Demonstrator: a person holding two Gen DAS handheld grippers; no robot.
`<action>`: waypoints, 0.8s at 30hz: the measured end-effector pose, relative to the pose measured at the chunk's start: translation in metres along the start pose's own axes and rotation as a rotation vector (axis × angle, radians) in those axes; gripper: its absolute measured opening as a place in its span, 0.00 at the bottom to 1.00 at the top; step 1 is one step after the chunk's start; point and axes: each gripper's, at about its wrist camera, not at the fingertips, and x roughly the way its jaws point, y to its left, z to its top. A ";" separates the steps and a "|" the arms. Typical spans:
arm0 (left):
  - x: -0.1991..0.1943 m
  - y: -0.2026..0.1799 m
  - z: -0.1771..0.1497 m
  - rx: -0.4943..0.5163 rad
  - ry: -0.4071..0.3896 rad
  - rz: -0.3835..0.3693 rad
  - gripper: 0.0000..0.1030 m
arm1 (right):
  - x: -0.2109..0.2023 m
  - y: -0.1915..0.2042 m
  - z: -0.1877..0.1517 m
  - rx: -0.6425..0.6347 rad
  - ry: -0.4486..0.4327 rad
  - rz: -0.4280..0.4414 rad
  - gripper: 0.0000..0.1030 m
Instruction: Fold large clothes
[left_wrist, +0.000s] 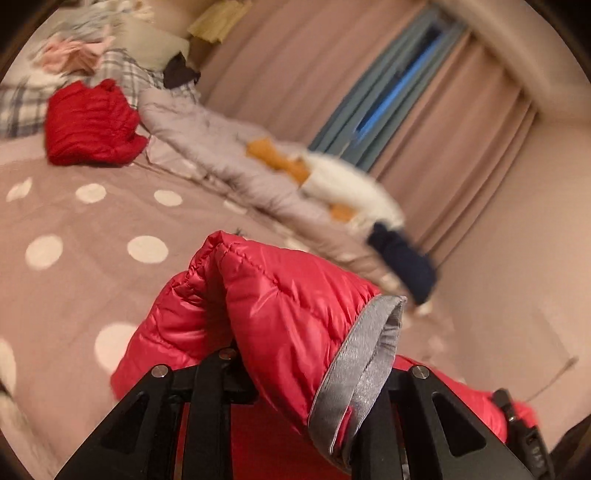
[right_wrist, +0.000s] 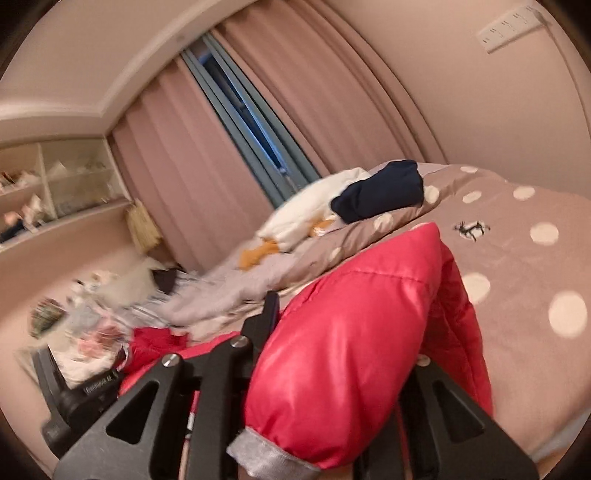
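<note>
Your left gripper pinches a sleeve of the red puffer jacket near its grey cuff. Your right gripper is clamped on the other sleeve — both lifted above the polka-dot duvet. Beyond lie a folded red garment, a navy garment and pink curtains.

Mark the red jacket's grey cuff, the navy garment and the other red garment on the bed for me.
Grey cuff (left_wrist: 364, 354): left wrist view, on the satin band at the sleeve opening.
Navy garment (right_wrist: 380, 190): right wrist view, middle of the folded bundle.
Other red garment (left_wrist: 90, 123): left wrist view, centre of the quilted pile.
</note>
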 end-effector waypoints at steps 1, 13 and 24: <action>0.017 -0.001 0.003 0.004 0.014 0.003 0.17 | 0.024 -0.001 0.002 -0.012 0.026 -0.026 0.29; 0.087 -0.016 0.012 0.160 -0.021 0.050 0.37 | 0.121 -0.015 -0.003 -0.130 0.062 -0.101 1.00; 0.061 -0.012 0.029 0.100 -0.032 -0.010 0.47 | 0.143 -0.025 -0.005 -0.152 0.066 -0.041 1.00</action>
